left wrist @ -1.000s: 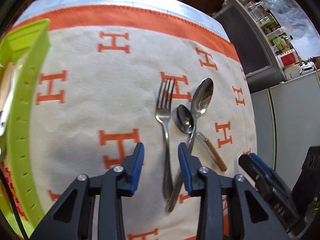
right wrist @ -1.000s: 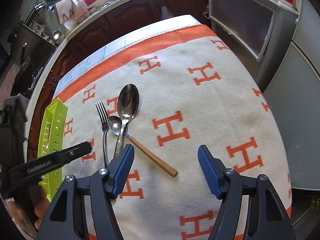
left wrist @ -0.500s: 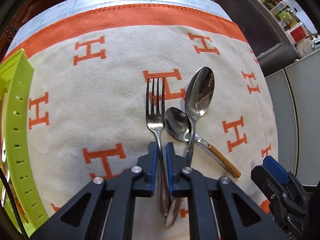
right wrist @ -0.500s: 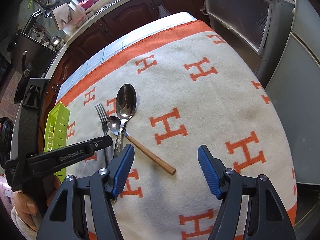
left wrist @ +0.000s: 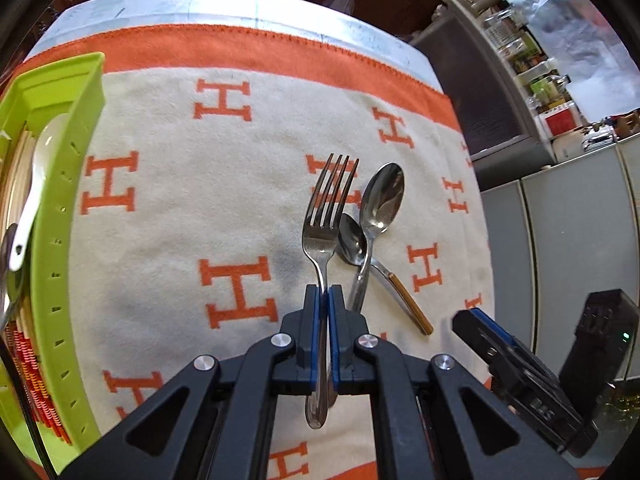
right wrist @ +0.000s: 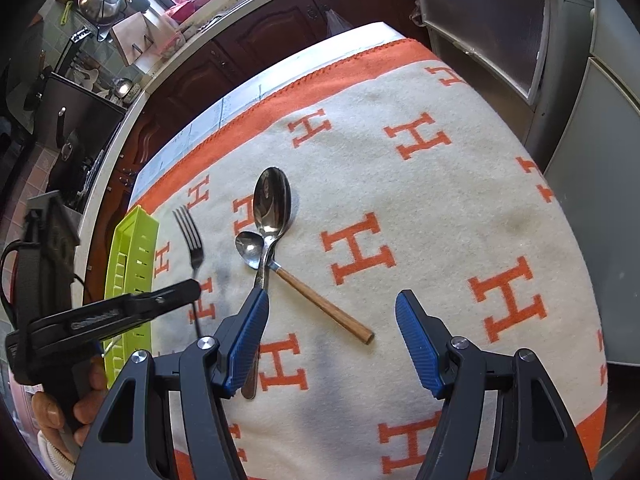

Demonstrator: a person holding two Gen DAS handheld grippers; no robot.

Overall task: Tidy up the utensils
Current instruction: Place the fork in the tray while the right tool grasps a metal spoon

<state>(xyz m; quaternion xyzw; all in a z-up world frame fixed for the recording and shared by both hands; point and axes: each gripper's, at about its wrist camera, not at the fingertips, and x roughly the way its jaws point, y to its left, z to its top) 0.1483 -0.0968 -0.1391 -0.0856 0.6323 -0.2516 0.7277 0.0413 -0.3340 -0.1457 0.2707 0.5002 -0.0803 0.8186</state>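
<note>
Two blue pads of the left gripper are clenched on the handle of the fork, which stands between them with its neck and tines reaching out past the fingertips and its handle end poking out behind the pads. In the right wrist view the fork is lifted clear of the cloth, tines pointing away. Just beside the fork, to its right in the left wrist view, the large spoon lies on the cloth, its handle crossing over the small wooden-handled spoon, whose bowl sits touching or nearly touching the big one's neck.

The right gripper hangs released, jaws standing wide with nothing between them; its left pad hovers over the large spoon's handle end, and the wooden handle runs toward the gap.

All of this sits on a cream blanket with orange H marks. At the left edge stands a lime green utensil tray holding a white spoon and chopsticks.
</note>
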